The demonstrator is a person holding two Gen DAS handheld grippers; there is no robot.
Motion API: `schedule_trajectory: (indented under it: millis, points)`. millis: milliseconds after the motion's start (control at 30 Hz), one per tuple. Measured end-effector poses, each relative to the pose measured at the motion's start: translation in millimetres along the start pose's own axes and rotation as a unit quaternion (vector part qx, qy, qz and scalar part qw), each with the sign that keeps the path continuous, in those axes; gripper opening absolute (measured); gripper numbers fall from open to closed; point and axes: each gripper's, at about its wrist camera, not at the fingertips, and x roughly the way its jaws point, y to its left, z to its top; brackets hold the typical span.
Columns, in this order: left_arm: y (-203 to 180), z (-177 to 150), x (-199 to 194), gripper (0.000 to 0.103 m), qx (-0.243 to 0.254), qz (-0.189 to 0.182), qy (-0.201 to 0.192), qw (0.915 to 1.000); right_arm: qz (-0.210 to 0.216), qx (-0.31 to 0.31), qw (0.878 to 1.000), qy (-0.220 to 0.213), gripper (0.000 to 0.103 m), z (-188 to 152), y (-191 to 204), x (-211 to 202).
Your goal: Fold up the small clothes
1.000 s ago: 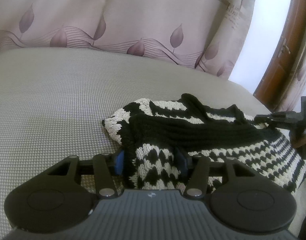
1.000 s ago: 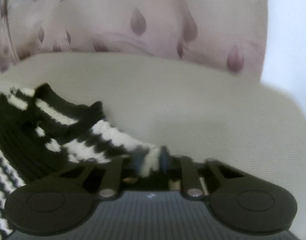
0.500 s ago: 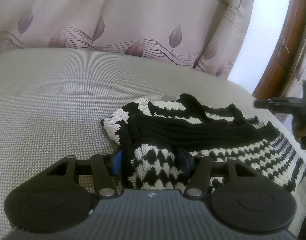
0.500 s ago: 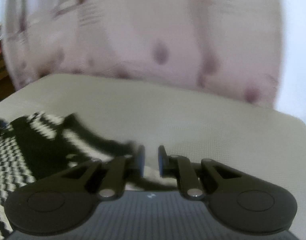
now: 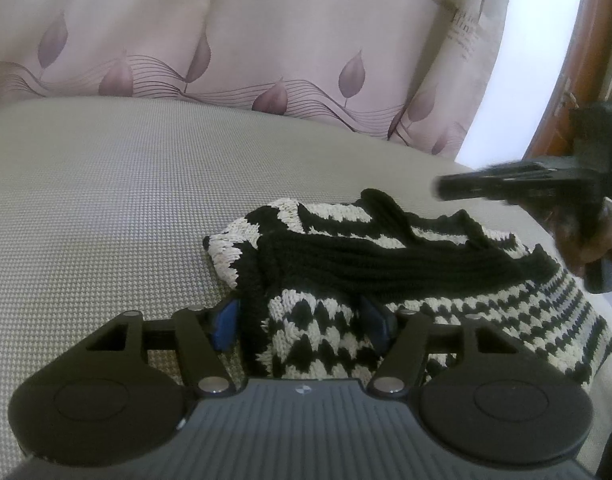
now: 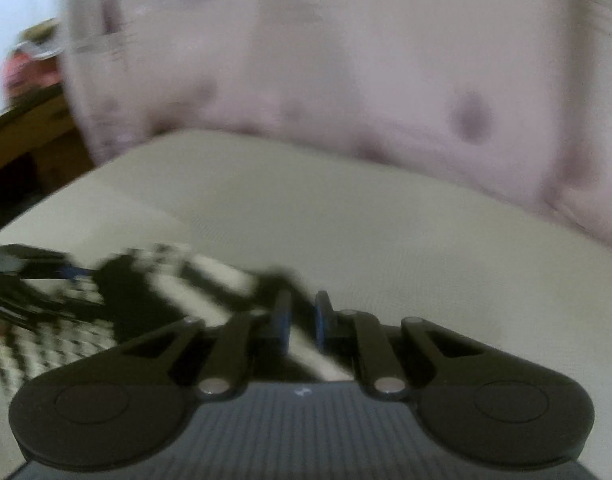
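Observation:
A small black-and-cream knitted garment (image 5: pixel 386 264) lies bunched on the grey woven surface (image 5: pixel 106 208). My left gripper (image 5: pixel 302 322) is open, its blue-padded fingers set on either side of the garment's near edge. My right gripper (image 6: pixel 302 316) is slightly open and empty, lifted above the garment's far edge; the garment (image 6: pixel 146 280) shows blurred at the lower left of the right wrist view. The right gripper also shows in the left wrist view (image 5: pixel 506 186), held above the garment's right side.
A pink curtain with a leaf print (image 5: pixel 226 40) hangs behind the surface. A brown wooden frame (image 5: pixel 562 60) stands at the right, with a bright opening beside it. Wooden furniture (image 6: pixel 30 136) is at the far left of the right wrist view.
My right gripper let go of the garment's edge, opened slightly, rose and swung left. The left gripper has stayed in place around the near edge.

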Motion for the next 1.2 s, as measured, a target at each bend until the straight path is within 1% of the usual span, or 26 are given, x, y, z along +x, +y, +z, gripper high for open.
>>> schedule_trajectory:
  millis: [67, 133, 167, 200, 233, 267, 300, 333, 367, 433, 500, 533, 567, 600, 667, 700, 733, 800, 867, 933, 967, 1000, 1033, 1100, 1167, 1200]
  points:
    - [-1, 0, 0, 0.065, 0.001, 0.001, 0.000, 1.0000, 0.014, -0.022, 1.000, 0.012, 0.012, 9, 19, 26]
    - [-1, -1, -1, 0.065, 0.002, 0.001, -0.001, 1.0000, 0.033, -0.021, 0.999, 0.025, 0.012, 14, 28, 53]
    - [-1, -1, -1, 0.066, 0.002, 0.001, -0.001, 1.0000, 0.030, -0.019, 0.999, 0.034, 0.011, 13, 30, 64]
    - [-1, -1, -1, 0.066, 0.002, 0.000, 0.000, 1.0000, 0.009, -0.019, 0.999, 0.047, 0.011, 9, 28, 74]
    - [0, 0, -1, 0.066, 0.001, -0.001, 0.000, 1.0000, -0.016, 0.000, 0.998, 0.061, 0.009, 7, 19, 85]
    - [0, 0, -1, 0.067, 0.001, -0.002, 0.000, 1.0000, -0.001, 0.040, 0.998, 0.052, 0.008, 5, 4, 84]
    - [0, 0, -2, 0.068, 0.001, -0.003, 0.000, 1.0000, 0.007, 0.082, 0.995, 0.054, 0.007, 7, -6, 82]
    - [0, 0, -2, 0.068, 0.002, -0.003, -0.001, 1.0000, 0.003, 0.093, 0.994, 0.052, 0.008, 9, -9, 79]
    - [0, 0, -2, 0.069, 0.002, -0.003, -0.001, 1.0000, -0.008, 0.079, 0.996, 0.043, 0.011, 11, -4, 73]
    - [0, -1, -2, 0.070, 0.002, -0.002, -0.001, 1.0000, 0.007, 0.054, 0.998, 0.029, 0.011, 16, 6, 63]
    - [0, -1, -2, 0.071, 0.002, -0.003, -0.001, 1.0000, 0.002, 0.032, 0.999, 0.025, 0.011, 20, 16, 64]
    - [0, -1, -2, 0.071, 0.001, -0.003, -0.001, 1.0000, -0.010, 0.017, 0.999, 0.036, 0.010, 21, 20, 72]
    - [0, -1, -2, 0.071, 0.001, -0.001, -0.001, 1.0000, -0.030, 0.011, 0.997, 0.065, 0.009, 19, 20, 86]
    - [0, -1, -2, 0.071, 0.002, -0.001, -0.001, 1.0000, -0.037, 0.011, 0.997, 0.064, 0.010, 15, 18, 92]
    - [0, -1, -2, 0.071, 0.001, -0.002, -0.001, 1.0000, -0.031, 0.037, 0.996, 0.069, 0.011, 20, 12, 91]
    - [0, -1, -2, 0.070, 0.002, -0.001, -0.001, 1.0000, -0.023, 0.056, 0.997, 0.055, 0.012, 22, 12, 83]
    - [0, 0, -2, 0.070, 0.002, -0.001, 0.000, 1.0000, -0.011, 0.067, 0.997, 0.028, 0.012, 21, 13, 67]
    - [0, 1, -1, 0.069, 0.001, -0.003, 0.002, 1.0000, 0.011, 0.064, 0.997, -0.028, 0.012, 13, 24, 28]
    - [2, 2, -1, 0.068, -0.003, -0.008, 0.005, 1.0000, 0.032, 0.061, 0.996, -0.062, 0.012, -5, 39, -8]
    - [4, 4, 0, 0.067, -0.009, -0.012, 0.008, 0.9999, 0.041, 0.074, 0.992, -0.090, 0.013, -34, 51, -44]
    - [5, 5, 0, 0.063, -0.010, -0.013, 0.010, 0.9998, 0.043, 0.084, 0.991, -0.098, 0.013, -51, 57, -61]
    - [6, 5, 0, 0.057, -0.013, -0.015, 0.012, 0.9997, 0.043, 0.094, 0.989, -0.104, 0.013, -65, 63, -75]
    - [6, 5, 0, 0.055, -0.016, -0.015, 0.012, 0.9997, 0.040, 0.108, 0.987, -0.109, 0.013, -83, 66, -90]
    - [9, 6, 0, 0.048, -0.028, -0.013, 0.014, 0.9994, 0.034, 0.130, 0.985, -0.111, 0.013, -109, 70, -108]
    - [12, 6, -1, 0.040, -0.047, -0.020, 0.018, 0.9985, 0.023, 0.150, 0.982, -0.114, 0.013, -126, 72, -126]
    - [12, 6, -1, 0.038, -0.058, -0.023, 0.021, 0.9978, 0.021, 0.159, 0.980, -0.116, 0.013, -136, 69, -133]
